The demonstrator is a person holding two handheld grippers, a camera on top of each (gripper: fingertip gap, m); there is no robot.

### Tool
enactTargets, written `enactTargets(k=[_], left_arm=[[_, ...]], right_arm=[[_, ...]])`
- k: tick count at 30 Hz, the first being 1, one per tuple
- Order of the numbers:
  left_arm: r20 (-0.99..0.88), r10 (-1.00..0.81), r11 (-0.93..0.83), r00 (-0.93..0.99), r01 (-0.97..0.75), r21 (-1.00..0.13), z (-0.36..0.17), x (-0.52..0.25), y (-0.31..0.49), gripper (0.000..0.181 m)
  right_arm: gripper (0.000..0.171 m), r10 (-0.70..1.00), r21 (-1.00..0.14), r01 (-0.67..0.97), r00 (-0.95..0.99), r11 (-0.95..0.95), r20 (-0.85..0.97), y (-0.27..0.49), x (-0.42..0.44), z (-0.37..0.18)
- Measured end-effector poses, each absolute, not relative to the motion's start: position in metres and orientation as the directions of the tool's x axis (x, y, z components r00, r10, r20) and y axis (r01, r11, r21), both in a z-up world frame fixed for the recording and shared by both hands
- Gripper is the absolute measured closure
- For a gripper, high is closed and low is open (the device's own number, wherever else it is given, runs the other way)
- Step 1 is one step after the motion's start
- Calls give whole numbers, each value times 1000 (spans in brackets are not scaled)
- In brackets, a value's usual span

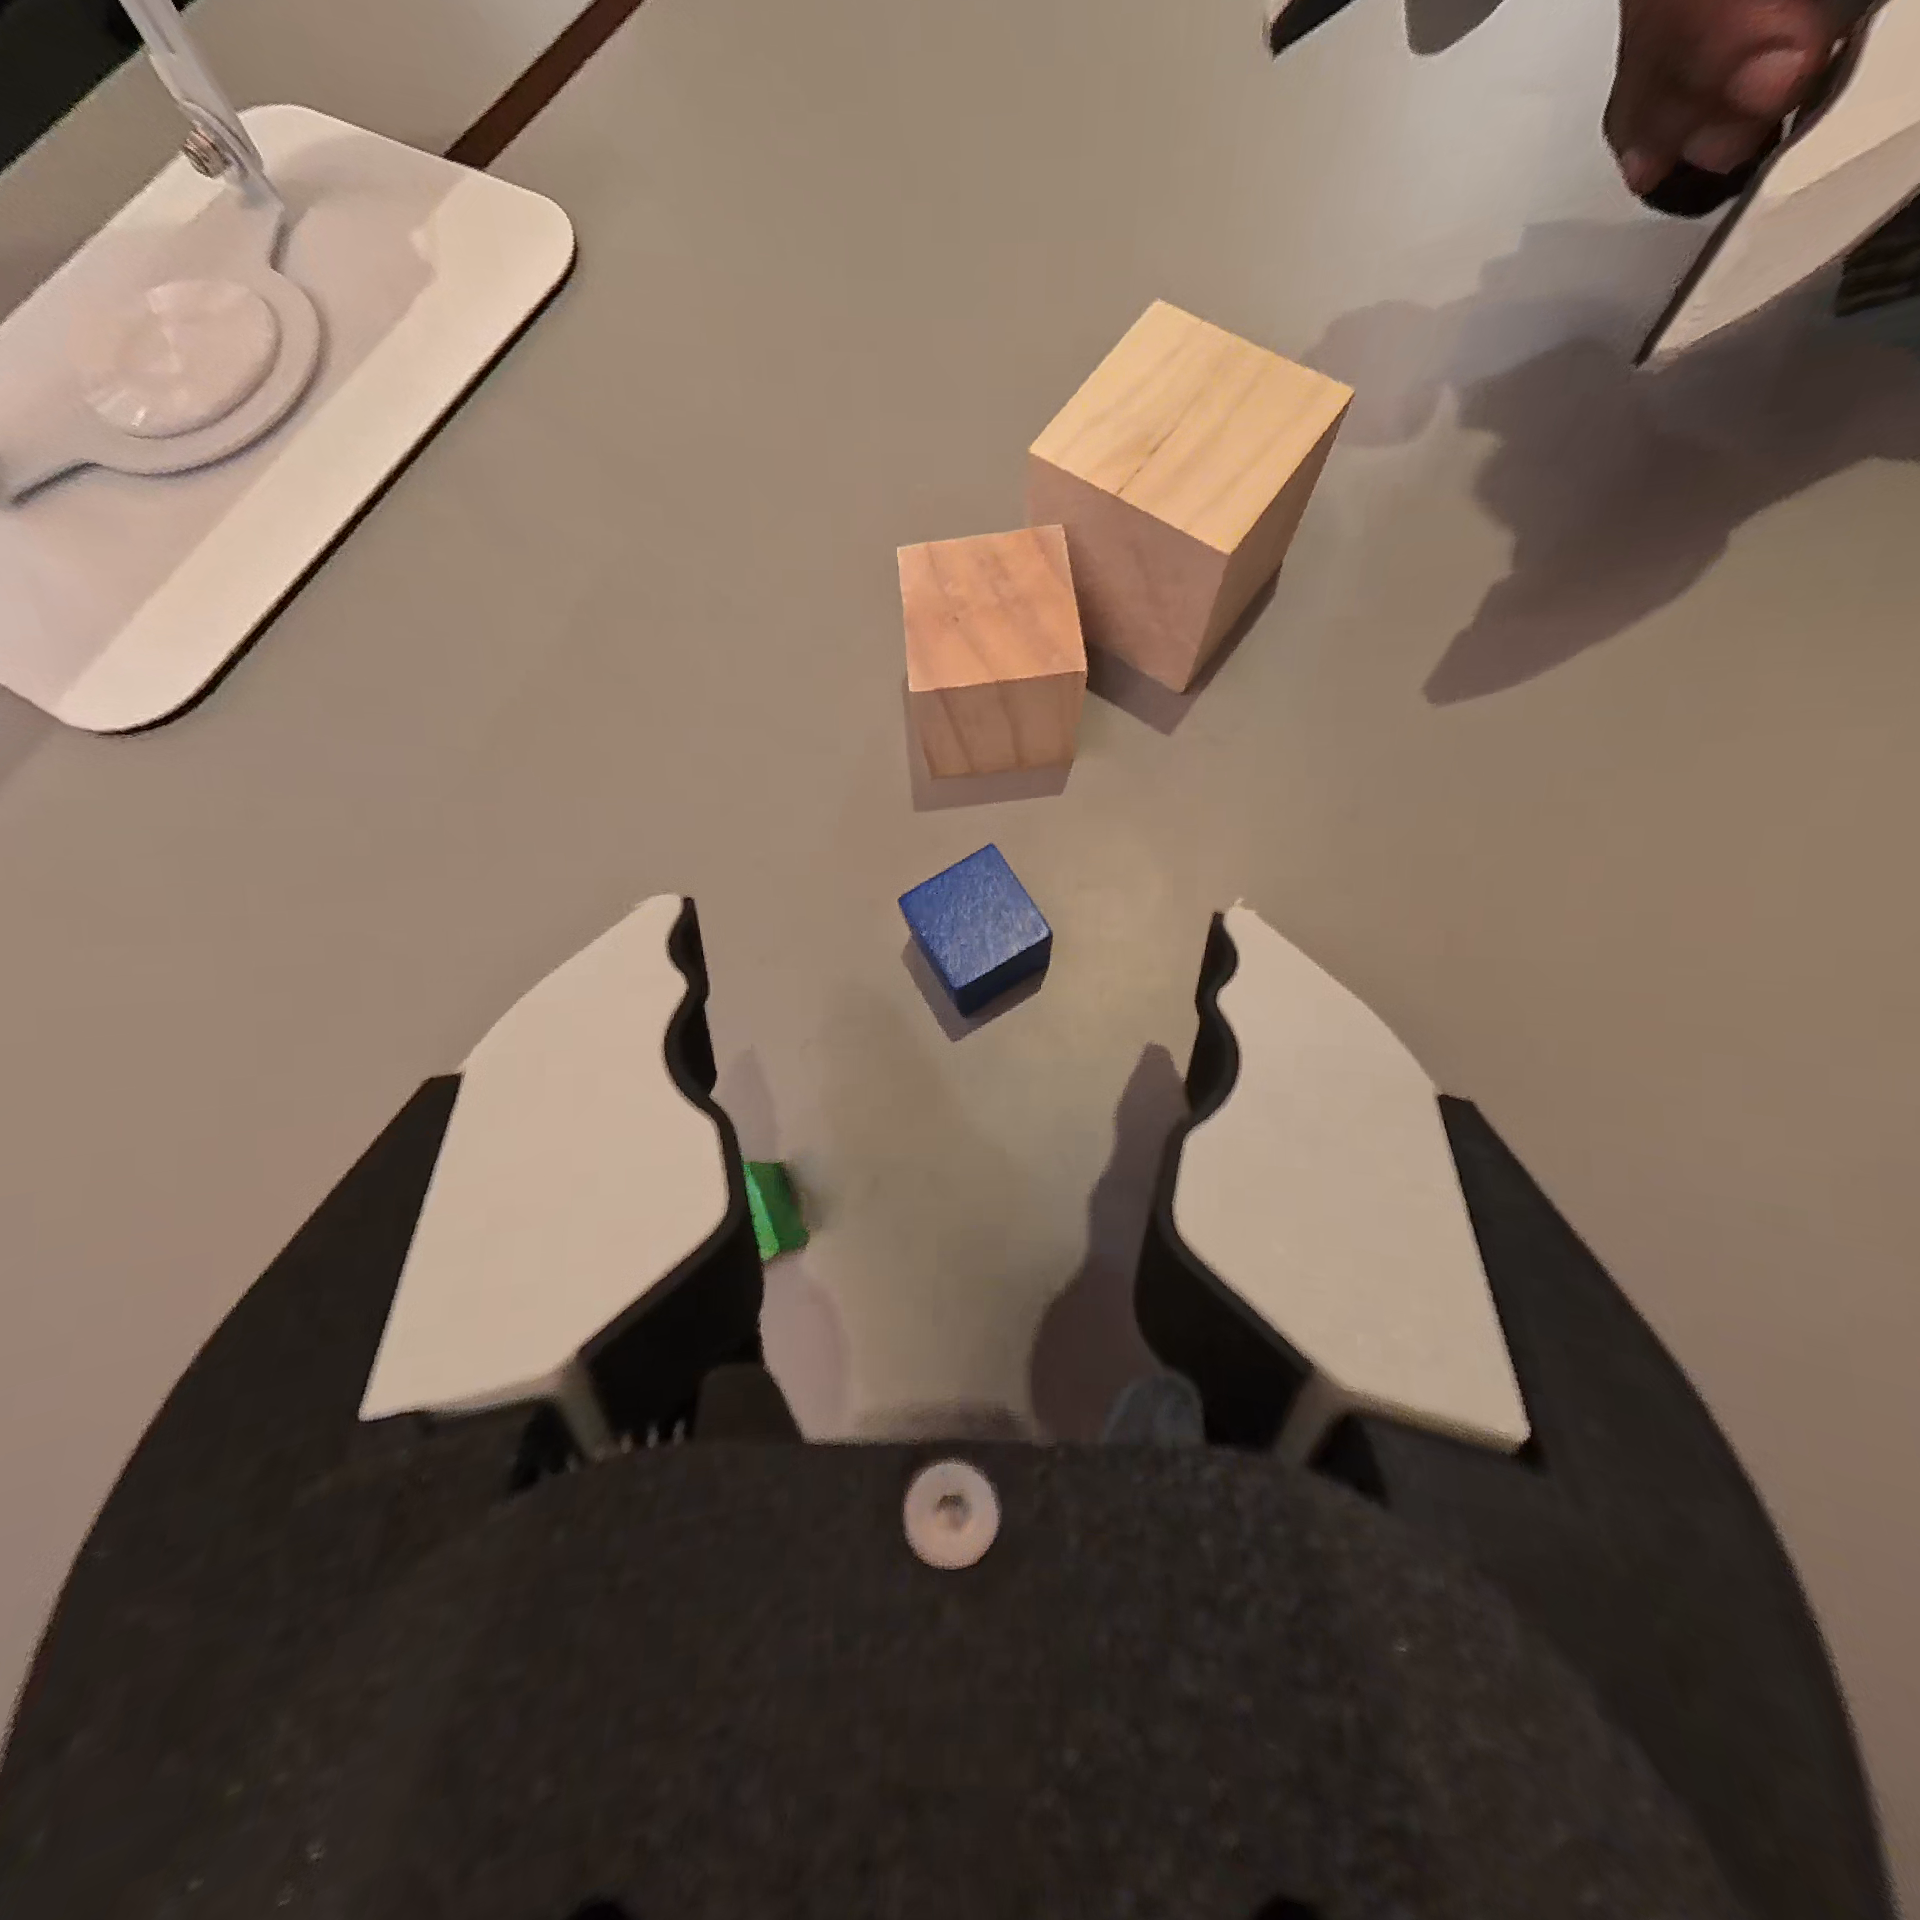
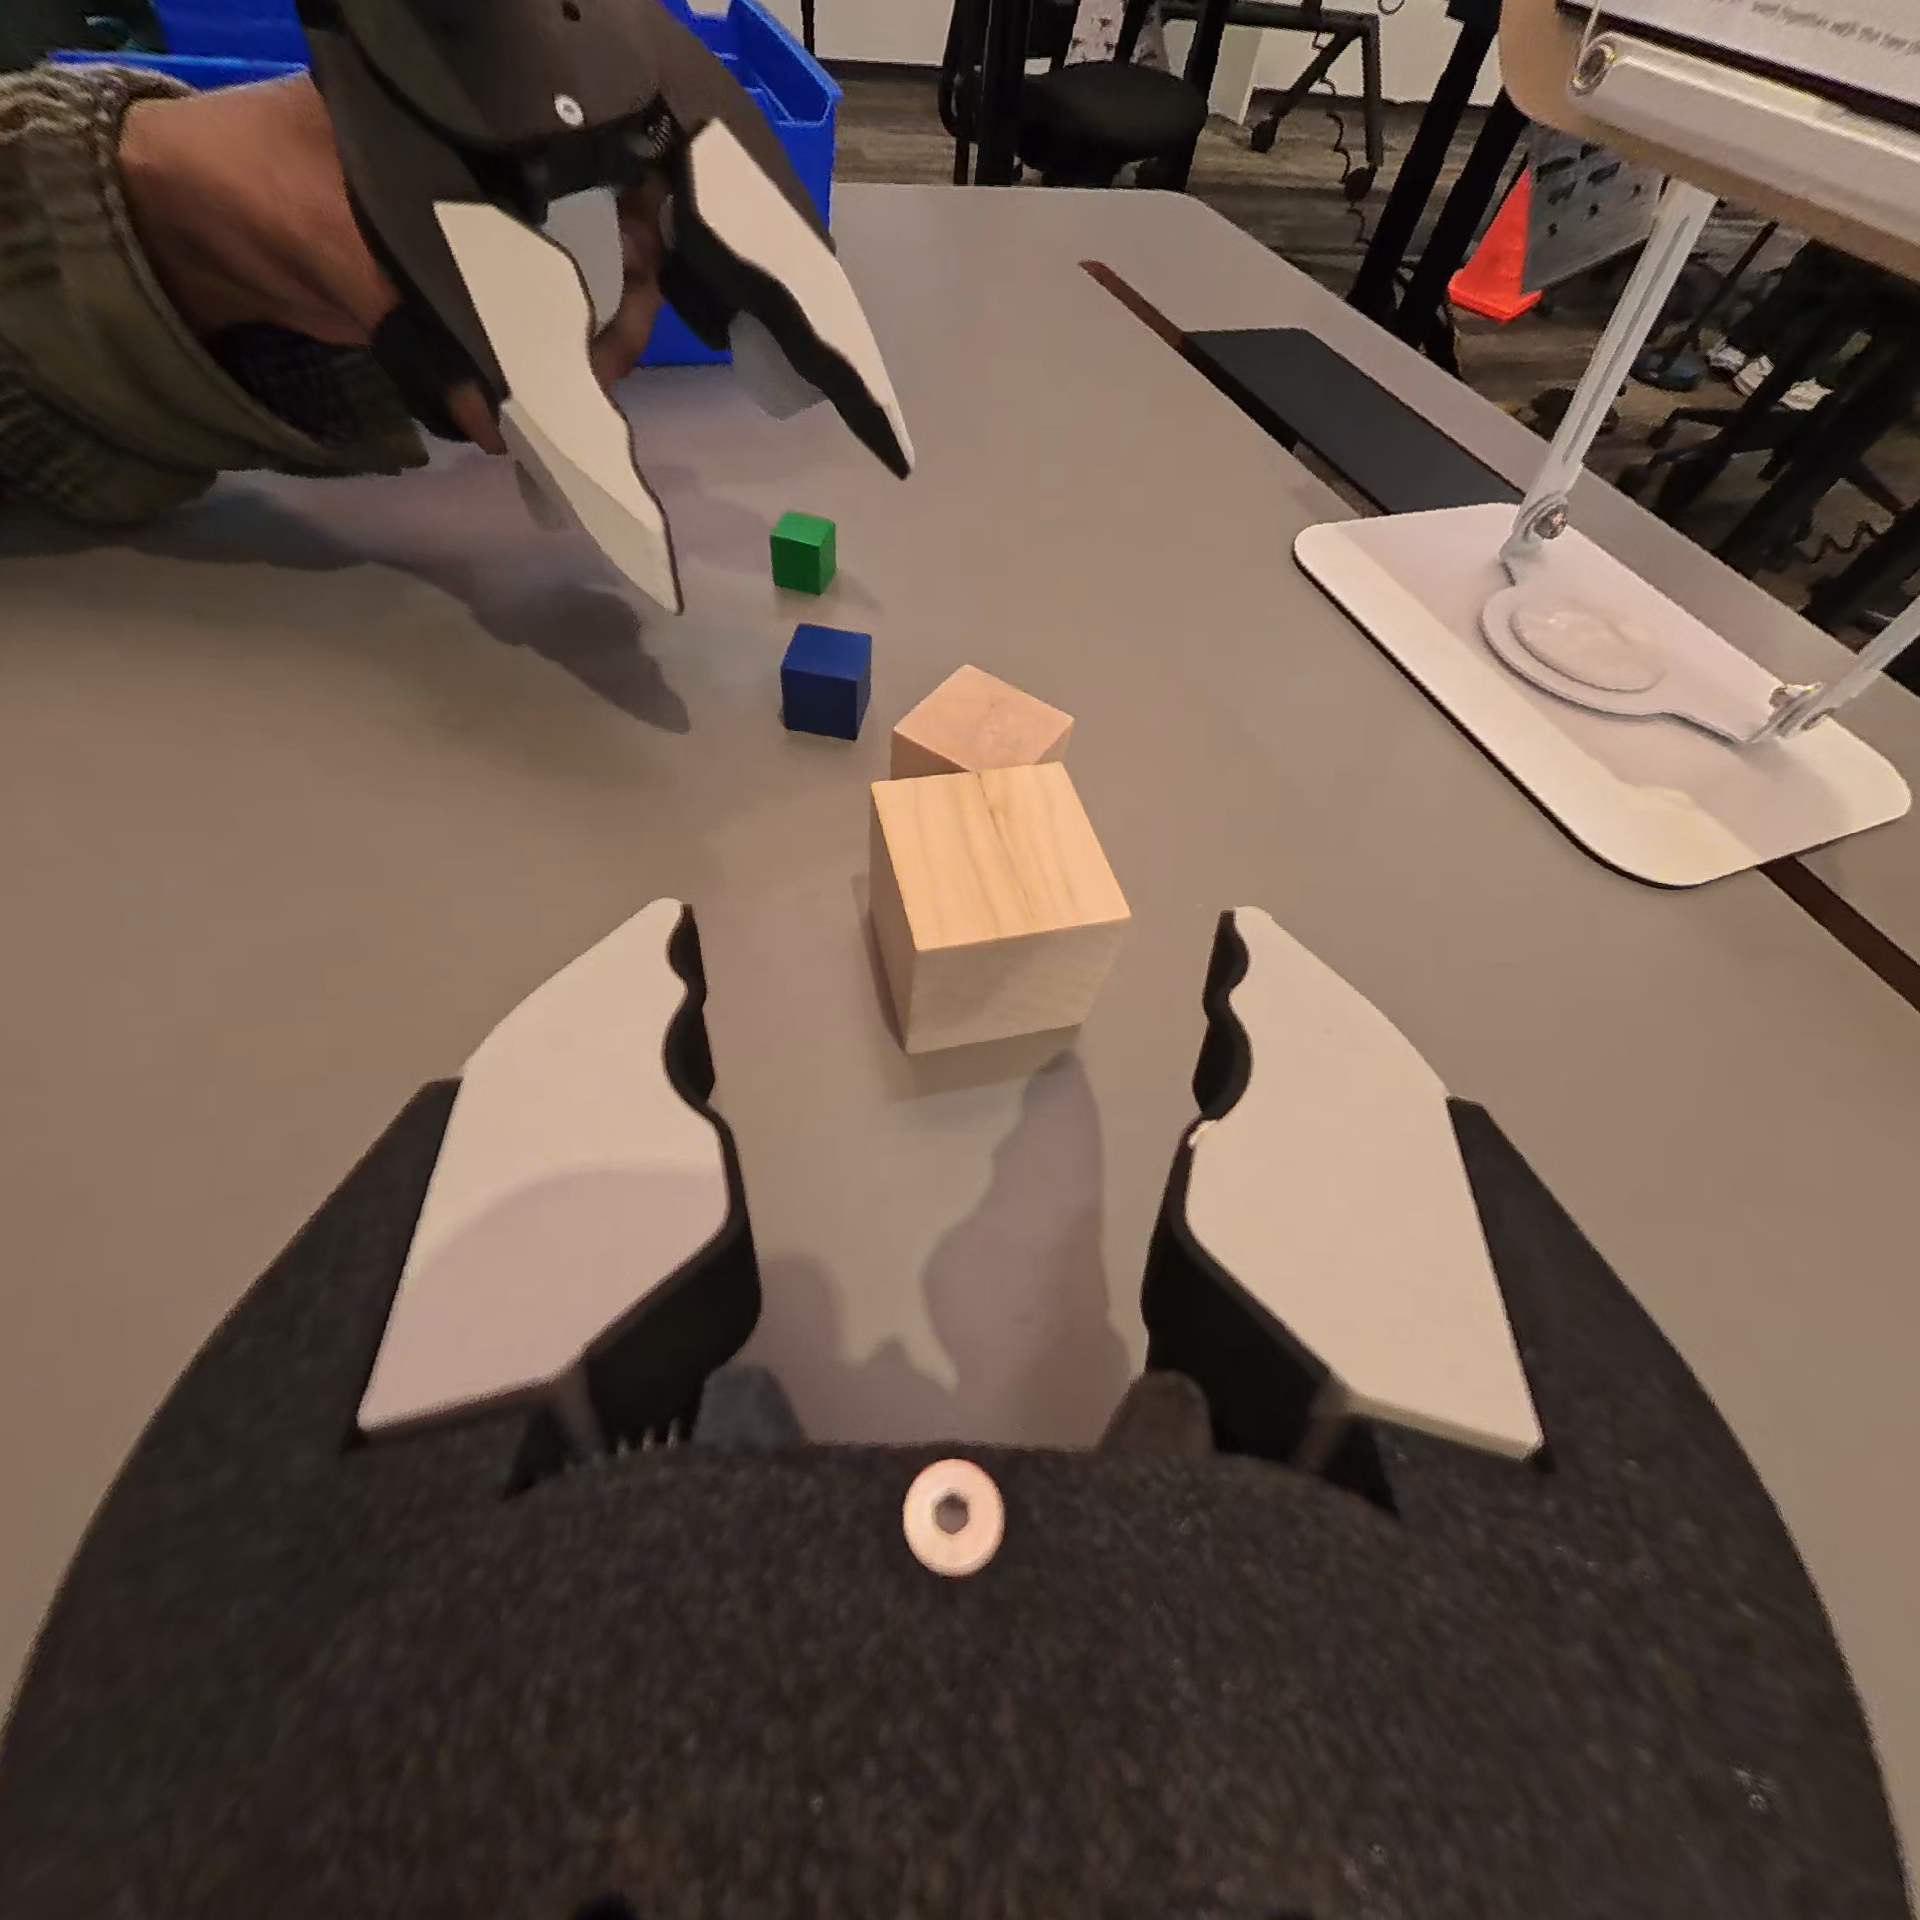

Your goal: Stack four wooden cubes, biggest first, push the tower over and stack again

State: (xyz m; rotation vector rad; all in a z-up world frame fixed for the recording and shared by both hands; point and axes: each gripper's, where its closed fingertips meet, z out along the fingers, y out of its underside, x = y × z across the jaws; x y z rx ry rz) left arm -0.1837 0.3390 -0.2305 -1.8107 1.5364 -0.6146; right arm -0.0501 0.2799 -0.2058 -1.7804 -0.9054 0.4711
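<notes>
four cubes lie unstacked in a line on the grey table (image 2: 312, 883): big cube (image 2: 997, 904), mid cube (image 2: 977, 722) touching it, blue cube (image 2: 826, 681), green cube (image 2: 802, 552). left gripper (image 1: 956, 935) and right gripper (image 2: 956, 925) both hover with jaws spread, empty

Left gripper (image 1: 956, 914) agape above blue cube (image 1: 975, 927); green cube (image 1: 774, 1210) beside its left finger
</notes>
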Motion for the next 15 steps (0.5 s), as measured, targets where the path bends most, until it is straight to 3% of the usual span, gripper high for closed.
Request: enactTargets(k=[9, 15], left_arm=[[-17, -969, -165, 247, -694, -701, -249, -175, 338, 95], [-110, -989, -1, 97, -757, -653, -245, -147, 335, 100]], right_arm=[[80, 775, -902, 393, 621, -177, 118, 277, -57, -211], [80, 787, -906, 392, 605, -160, 123, 275, -60, -210]])
